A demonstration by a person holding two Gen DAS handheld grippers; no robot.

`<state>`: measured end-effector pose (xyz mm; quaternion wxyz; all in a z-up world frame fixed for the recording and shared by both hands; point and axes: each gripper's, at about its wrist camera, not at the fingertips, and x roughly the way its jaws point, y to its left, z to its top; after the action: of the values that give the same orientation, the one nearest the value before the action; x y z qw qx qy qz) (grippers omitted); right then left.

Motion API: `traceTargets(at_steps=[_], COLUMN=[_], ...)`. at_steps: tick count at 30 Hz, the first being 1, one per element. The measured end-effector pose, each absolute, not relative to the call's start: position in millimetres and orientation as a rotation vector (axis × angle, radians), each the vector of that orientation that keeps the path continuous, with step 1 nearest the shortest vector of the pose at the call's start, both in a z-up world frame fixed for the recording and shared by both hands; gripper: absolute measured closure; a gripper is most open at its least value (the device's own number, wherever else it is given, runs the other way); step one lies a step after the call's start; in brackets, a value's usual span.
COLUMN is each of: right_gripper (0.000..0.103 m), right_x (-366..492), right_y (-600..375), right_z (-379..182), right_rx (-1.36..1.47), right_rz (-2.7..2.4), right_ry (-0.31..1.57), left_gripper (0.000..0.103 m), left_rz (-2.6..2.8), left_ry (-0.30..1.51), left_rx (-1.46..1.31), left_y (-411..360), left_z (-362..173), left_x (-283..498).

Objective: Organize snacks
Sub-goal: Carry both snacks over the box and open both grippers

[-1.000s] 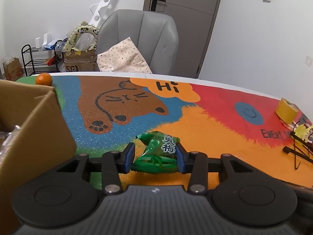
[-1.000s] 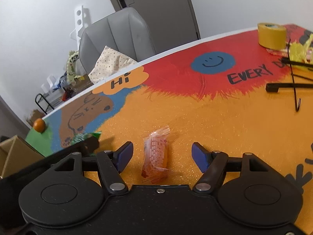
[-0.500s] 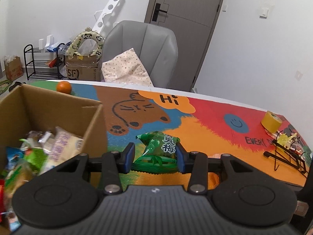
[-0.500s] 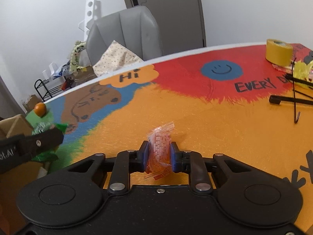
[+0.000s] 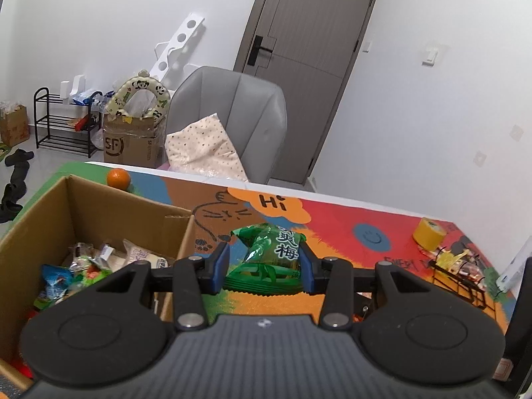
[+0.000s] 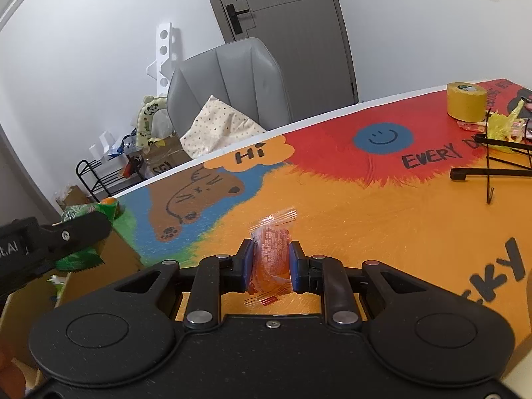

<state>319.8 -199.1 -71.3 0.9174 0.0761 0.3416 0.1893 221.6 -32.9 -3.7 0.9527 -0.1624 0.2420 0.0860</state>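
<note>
At the far left sat the open brown cardboard box, its floor already littered with assorted wrapped snacks. A small round orange lay on the table beyond its far wall. Just right of the box's near corner, the left gripper was clenched on a crinkled green plastic snack packet with white Chinese lettering, held in the air above the colourful cartoon-printed tablecloth and not yet over the box opening. Further right, the right gripper was clamped on a small clear-wrapped orange snack, raised over the orange part of the cloth. A roll of yellow tape and a black wire rack stood at the far right edge.

The step in hand seemed to be carrying both snacks to the box. The next move probably called for swinging the green packet left over the opening and releasing it, then bringing the orange snack across.
</note>
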Motion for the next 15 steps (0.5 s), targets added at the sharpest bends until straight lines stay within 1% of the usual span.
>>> traceTargets(at_steps=[15], right_gripper=[0.082], right_x=[265.7], right_y=[-180.3], right_z=[-44.5], right_rx=[0.177], right_rz=[0.43], right_ry=[0.622], left_gripper=[0.06], left_rz=[0.194], left_ry=[0.43], left_rx=[-0.359], left_y=[6.5], left_z=[16.3], left_x=[162.1])
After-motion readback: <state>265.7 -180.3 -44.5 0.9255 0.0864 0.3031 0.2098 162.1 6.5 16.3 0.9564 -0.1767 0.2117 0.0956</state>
